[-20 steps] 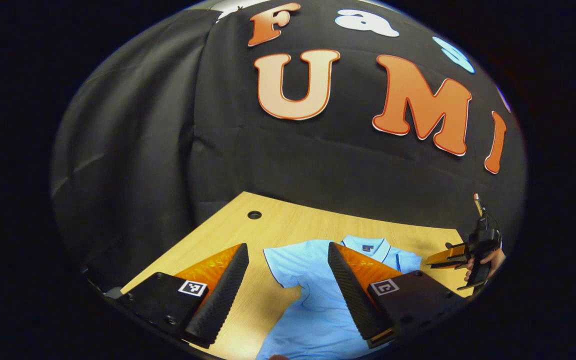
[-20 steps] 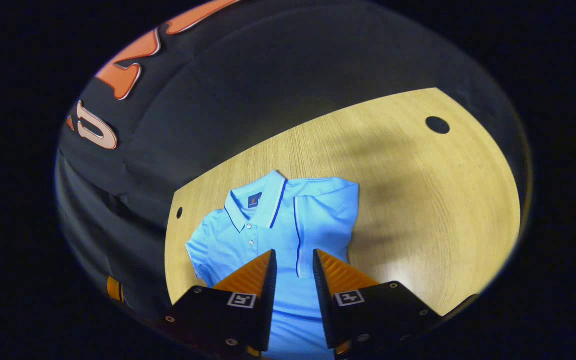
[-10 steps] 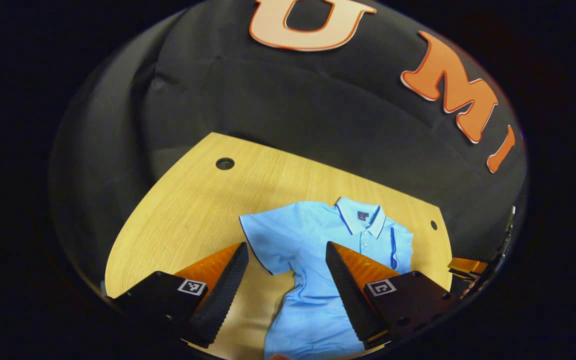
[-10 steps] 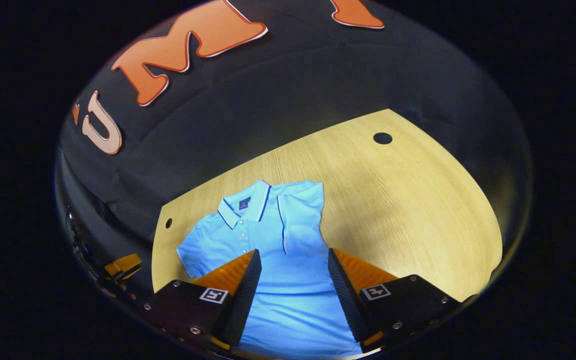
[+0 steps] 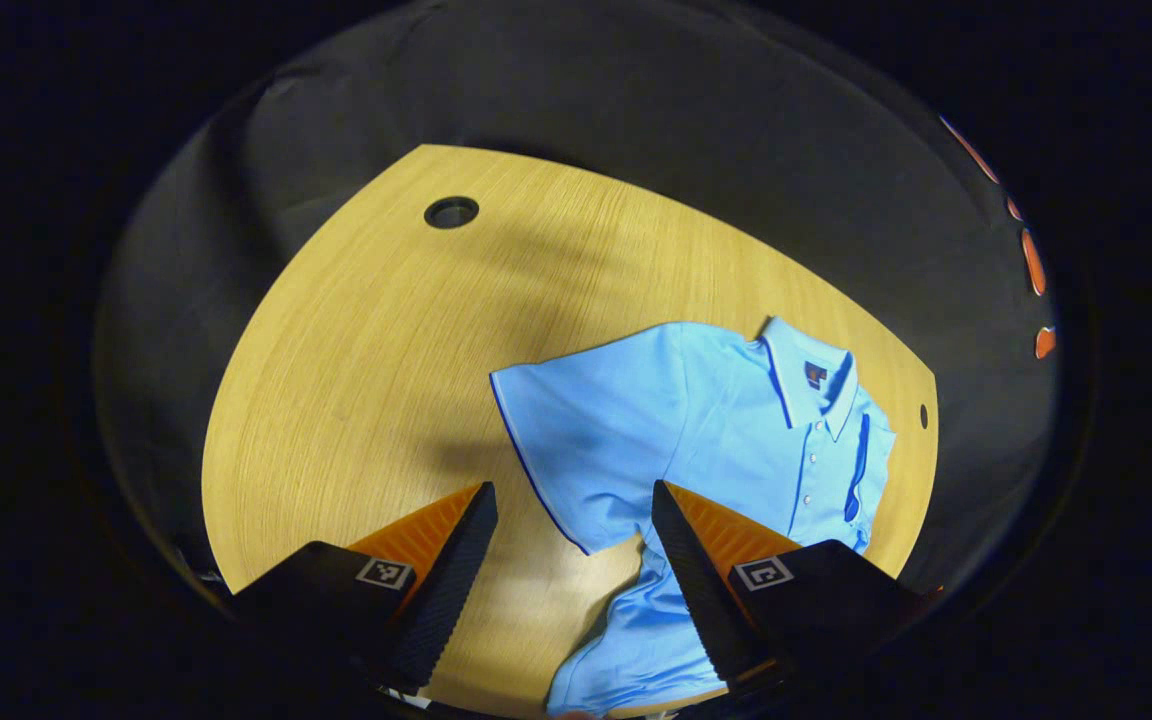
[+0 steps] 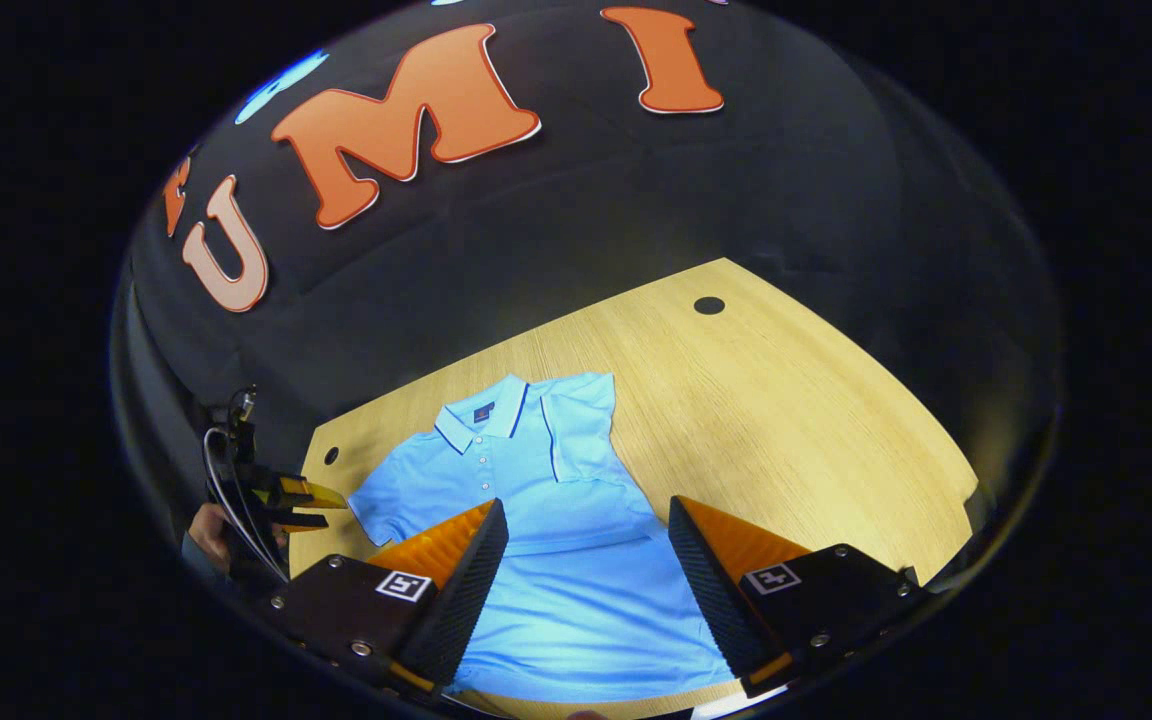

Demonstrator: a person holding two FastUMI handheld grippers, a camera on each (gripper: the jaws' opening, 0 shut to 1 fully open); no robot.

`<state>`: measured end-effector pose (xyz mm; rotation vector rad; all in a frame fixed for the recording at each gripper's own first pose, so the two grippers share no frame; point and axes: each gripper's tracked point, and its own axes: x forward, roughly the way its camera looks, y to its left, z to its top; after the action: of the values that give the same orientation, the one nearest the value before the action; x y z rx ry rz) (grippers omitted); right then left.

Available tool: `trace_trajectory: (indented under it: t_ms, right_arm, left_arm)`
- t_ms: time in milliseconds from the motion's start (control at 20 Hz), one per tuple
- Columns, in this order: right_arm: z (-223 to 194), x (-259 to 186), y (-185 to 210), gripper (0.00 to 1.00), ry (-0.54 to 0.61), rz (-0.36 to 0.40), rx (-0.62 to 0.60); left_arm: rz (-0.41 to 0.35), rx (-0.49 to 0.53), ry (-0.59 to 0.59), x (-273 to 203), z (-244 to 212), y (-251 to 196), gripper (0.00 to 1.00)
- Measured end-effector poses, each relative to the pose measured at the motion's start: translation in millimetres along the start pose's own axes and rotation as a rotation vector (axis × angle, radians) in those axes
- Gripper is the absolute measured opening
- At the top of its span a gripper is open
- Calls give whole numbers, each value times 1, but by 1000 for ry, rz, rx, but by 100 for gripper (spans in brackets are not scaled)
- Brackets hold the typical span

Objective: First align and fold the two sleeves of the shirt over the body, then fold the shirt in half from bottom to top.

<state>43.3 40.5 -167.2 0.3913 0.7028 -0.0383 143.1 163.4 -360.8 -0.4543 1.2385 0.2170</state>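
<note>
One sleeve of the light-blue short-sleeved polo shirt [image 6: 546, 520] already lies folded over the body; I judge the step in hand is the second sleeve, the one spread flat on the pale wooden table [image 5: 356, 340].

My left gripper [image 5: 576, 560] hovers with its fingers wide apart and nothing between them. That outstretched sleeve [image 5: 561, 440], with its dark-piped hem, lies just ahead of the gap between my fingers and slightly toward my right finger, whose tip overlaps the cloth near the armpit in this view; whether it touches, I cannot tell. The collar [image 5: 811, 375] sits farther ahead and off to the right of my fingers.

My right gripper [image 6: 586, 570] is likewise spread wide and empty, above the shirt's body, which stretches ahead between both fingers and beneath them. The folded sleeve [image 6: 576, 420] lies ahead, beside the collar [image 6: 481, 415]. Off to the left of these fingers, the other gripper is seen farther away, held by a hand [image 6: 206, 530].

Next, I judge, my left fingers need to come down on the sleeve's hem, pinch one layer only, and carry it across the body to match the folded one, keeping the shoulder line straight.
</note>
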Motion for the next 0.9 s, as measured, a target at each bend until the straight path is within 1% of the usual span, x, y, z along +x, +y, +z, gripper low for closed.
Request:
trace_trajectory:
  t_ms: [100, 200, 300, 350, 400, 450, 500, 550, 600, 700, 750, 850, 900]
  right_arm:
    - [1, -10, 1, 98, -16, -2, 1]
    - [-6, -18, 7, 98, -5, 21, 8]
    - [-9, -26, 7, 98, -10, 11, -14]
    - [-12, -33, 5, 99, -14, 1, -34]
    - [-12, -36, 4, 99, -23, -4, -50]
    - [-15, -40, 6, 98, -24, -4, -59]
    - [-18, -42, 7, 98, -21, -5, -58]
    - [-19, -44, 7, 99, -19, -3, -53]
    - [-20, -45, 9, 99, -23, 0, -45]
    - [-23, -48, 13, 99, -25, 13, -37]
    - [-25, -49, 14, 99, -25, 17, -38]
    - [-27, -50, 10, 99, -31, 3, -34]
    - [-29, -52, 9, 99, -31, 0, -23]
  left_arm:
    - [36, -16, 38, 15, 3, 10, 100]
    - [69, -34, 89, 29, 0, 17, 100]
    - [100, -42, 123, 43, -5, 24, 97]
    - [111, -40, 132, 46, -5, 26, 100]
    - [126, -36, 134, 49, -4, 29, 100]
    - [130, -31, 134, 53, -1, 30, 95]
    - [137, -29, 143, 55, -3, 29, 95]
    - [150, -24, 154, 52, -2, 30, 100]
    - [153, -20, 148, 59, 0, 28, 96]
    - [183, 3, 147, 58, 3, 27, 87]
    - [184, 4, 137, 59, 5, 24, 89]
    - [181, -1, 140, 59, 6, 17, 69]
    - [177, 3, 143, 59, 5, 14, 61]
